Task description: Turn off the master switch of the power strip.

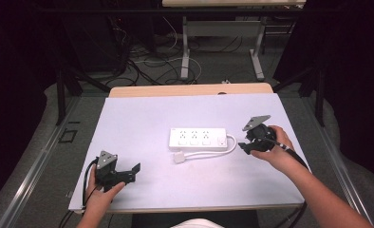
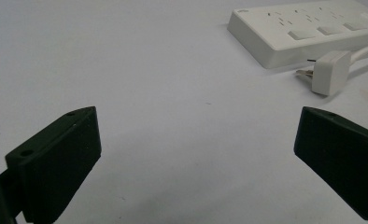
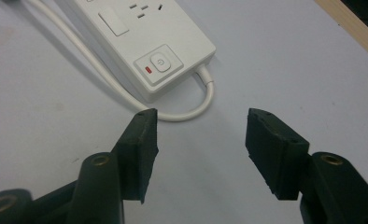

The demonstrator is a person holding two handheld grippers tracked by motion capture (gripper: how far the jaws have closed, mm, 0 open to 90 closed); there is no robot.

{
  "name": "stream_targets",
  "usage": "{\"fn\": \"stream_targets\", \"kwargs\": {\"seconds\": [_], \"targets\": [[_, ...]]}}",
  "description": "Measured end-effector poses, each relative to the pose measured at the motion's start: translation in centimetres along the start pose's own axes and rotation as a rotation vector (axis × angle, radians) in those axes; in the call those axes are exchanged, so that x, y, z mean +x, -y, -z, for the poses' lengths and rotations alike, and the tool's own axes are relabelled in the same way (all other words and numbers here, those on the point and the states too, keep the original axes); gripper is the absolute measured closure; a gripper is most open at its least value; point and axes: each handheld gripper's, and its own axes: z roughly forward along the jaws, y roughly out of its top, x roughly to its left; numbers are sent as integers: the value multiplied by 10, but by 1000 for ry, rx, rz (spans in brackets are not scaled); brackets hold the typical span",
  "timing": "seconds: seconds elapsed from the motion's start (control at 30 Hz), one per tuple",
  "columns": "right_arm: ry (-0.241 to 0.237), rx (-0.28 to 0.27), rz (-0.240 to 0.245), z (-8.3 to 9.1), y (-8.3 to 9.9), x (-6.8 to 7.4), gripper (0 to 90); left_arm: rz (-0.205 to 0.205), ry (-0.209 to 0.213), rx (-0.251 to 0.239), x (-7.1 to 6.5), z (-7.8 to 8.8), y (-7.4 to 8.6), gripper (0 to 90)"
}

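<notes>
free: table (image 1: 128, 123) left half | obstacles: power strip (image 1: 198, 137), cable (image 1: 218, 151) centre-right

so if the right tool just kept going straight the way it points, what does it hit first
Most likely the white cable looping out of the power strip: in the right gripper view it curves just ahead of the right tool, whose jaws stand open and empty. The strip's switch end lies right behind it. Depth is hard to judge.

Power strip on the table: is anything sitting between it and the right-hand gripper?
Nothing visible. The right gripper is open, with bare table between it and the power strip; the strip's own cable curves near one jaw.
</notes>
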Motion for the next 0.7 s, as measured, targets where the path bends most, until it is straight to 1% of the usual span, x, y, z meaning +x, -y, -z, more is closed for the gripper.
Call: {"fn": "stream_targets", "kwargs": {"seconds": [0.07,0.13,0.23,0.27,0.3,0.33,0.4,0.43,0.47,0.53,0.57,0.6,0.63,0.67,0.7], "targets": [[-1,3,15,-5,-5,3,457,-2,-2,0,0,0,0,7],[-2,9,21,-6,-7,4,459,1,0,4,1,0,0,6],[2,-5,46,-12,-11,6,472,3,0,3,1,0,0,7],[3,1,41,-12,-12,7,472,3,0,4,1,0,0,7],[-9,3,48,-14,-14,6,474,1,4,12,1,0,0,6],[-3,3,42,-15,-15,7,484,1,4,11,1,0,0,7],[-7,-13,39,-19,-16,7,514,0,1,5,1,0,0,6],[-11,2,40,-19,-18,7,516,0,2,5,1,0,0,7],[-14,2,33,-21,-19,7,520,1,2,4,1,0,0,7],[-41,8,25,-23,-21,6,540,1,1,4,1,0,0,7],[-42,-9,21,-24,-22,6,541,1,2,5,1,0,0,7],[-40,3,28,-24,-23,6,553,1,1,5,1,-1,0,7],[-50,-5,22,-26,-24,6,567,1,1,6,1,-1,0,7],[-55,16,23,-25,-26,5,571,1,1,6,1,-1,0,7],[-58,12,22,-26,-27,5,578,0,5,11,1,0,0,7]]}}
